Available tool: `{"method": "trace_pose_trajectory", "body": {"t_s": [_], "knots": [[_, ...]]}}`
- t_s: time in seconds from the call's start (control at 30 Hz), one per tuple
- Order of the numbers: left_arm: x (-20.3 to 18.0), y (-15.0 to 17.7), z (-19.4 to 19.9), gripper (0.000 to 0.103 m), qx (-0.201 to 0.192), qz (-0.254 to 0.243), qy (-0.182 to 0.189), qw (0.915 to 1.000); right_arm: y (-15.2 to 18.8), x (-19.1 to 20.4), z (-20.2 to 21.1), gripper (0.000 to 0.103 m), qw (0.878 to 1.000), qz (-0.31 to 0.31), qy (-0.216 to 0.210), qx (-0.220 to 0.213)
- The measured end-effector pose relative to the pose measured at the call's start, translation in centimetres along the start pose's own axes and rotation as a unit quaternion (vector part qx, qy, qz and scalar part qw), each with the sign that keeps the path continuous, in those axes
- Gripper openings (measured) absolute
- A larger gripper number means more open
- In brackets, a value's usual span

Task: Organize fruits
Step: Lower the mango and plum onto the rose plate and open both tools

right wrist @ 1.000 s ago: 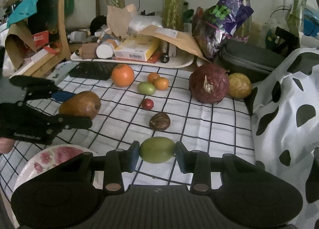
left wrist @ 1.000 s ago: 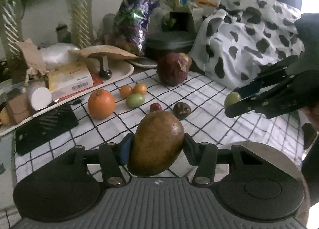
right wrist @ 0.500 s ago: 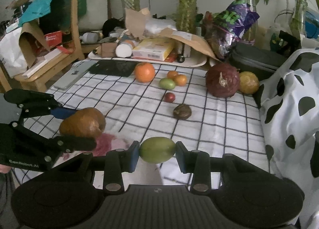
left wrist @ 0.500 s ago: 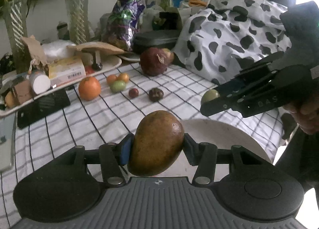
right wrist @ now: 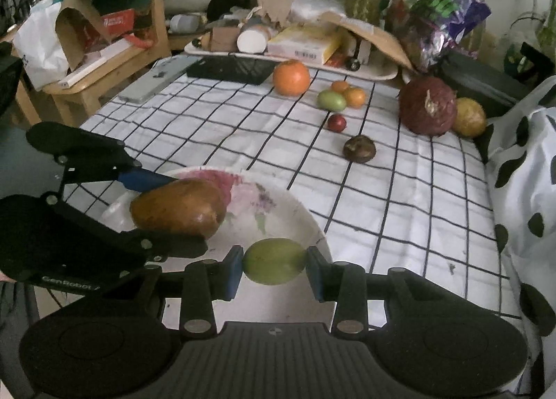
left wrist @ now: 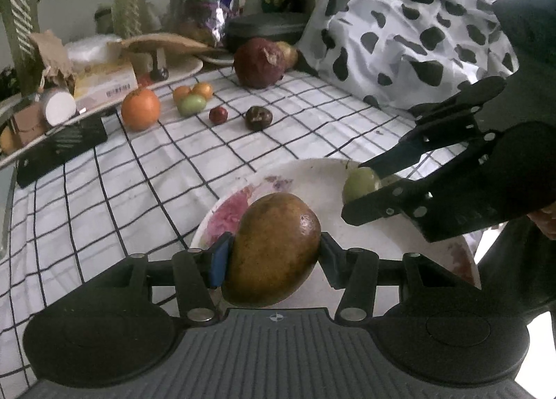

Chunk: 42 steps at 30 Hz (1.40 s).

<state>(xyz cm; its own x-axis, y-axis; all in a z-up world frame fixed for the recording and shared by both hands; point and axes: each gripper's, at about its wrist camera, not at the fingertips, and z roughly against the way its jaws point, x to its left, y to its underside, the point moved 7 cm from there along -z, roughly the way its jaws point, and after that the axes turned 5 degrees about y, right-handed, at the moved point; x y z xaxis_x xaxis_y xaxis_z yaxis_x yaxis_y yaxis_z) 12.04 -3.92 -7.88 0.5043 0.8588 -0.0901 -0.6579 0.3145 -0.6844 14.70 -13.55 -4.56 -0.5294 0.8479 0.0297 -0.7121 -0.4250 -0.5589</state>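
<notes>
My left gripper is shut on a brown-green mango and holds it over the near left part of a white floral plate. My right gripper is shut on a small green fruit over the plate's near right rim. In the right wrist view the mango and the left gripper sit at the left over the plate. In the left wrist view the green fruit shows in the right gripper.
On the checked cloth farther back lie an orange, two small orange fruits and a green one, a small red fruit, a dark brown fruit, a large dark red fruit and a yellow one. A cluttered tray stands behind.
Both grippers have pulled back and come down with their fruits. They now hang just over the plate, which shows its whole face.
</notes>
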Motion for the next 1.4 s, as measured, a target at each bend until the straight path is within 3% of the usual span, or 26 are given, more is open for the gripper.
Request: {"method": "trace_pose_trajectory", "body": {"t_s": [0.23, 0.3, 0.4, 0.5, 0.63, 0.8, 0.87, 1.4], "knots": [[0.2, 0.0, -0.4, 0.052, 0.012, 0.007, 0.011, 0.9998, 0.8, 0.8, -0.9, 0.041, 0.999, 0.028, -0.006, 0.033], [0.2, -0.2, -0.5, 0.062, 0.011, 0.007, 0.014, 0.9998, 0.8, 0.8, -0.8, 0.041, 0.999, 0.031, -0.006, 0.032], [0.3, -0.4, -0.4, 0.067, 0.008, 0.019, 0.025, 0.9995, 0.8, 0.8, -0.8, 0.045, 0.999, 0.031, -0.006, 0.033], [0.6, -0.5, 0.1, 0.069, 0.004, 0.030, 0.029, 0.9991, 0.7, 0.8, -0.5, 0.057, 0.999, 0.040, -0.004, 0.029], [0.7, -0.8, 0.9, 0.074, -0.006, 0.032, 0.024, 0.9992, 0.8, 1.2, 0.5, 0.085, 0.999, 0.051, -0.012, 0.013], [0.7, -0.8, 2.2, 0.075, -0.021, 0.039, 0.013, 0.9990, 0.6, 1.1, 2.2, 0.091, 0.999, 0.035, -0.008, -0.015], [0.6, -0.5, 2.7, 0.075, -0.022, 0.041, 0.005, 0.9989, 0.6, 1.0, 2.7, 0.098, 0.999, 0.026, -0.002, -0.021], [-1.1, 1.8, 6.3, 0.076, -0.030, 0.044, -0.078, 0.9955, 2.3, 0.9, 5.2, 0.103, 0.996, -0.045, 0.067, -0.036]]}}
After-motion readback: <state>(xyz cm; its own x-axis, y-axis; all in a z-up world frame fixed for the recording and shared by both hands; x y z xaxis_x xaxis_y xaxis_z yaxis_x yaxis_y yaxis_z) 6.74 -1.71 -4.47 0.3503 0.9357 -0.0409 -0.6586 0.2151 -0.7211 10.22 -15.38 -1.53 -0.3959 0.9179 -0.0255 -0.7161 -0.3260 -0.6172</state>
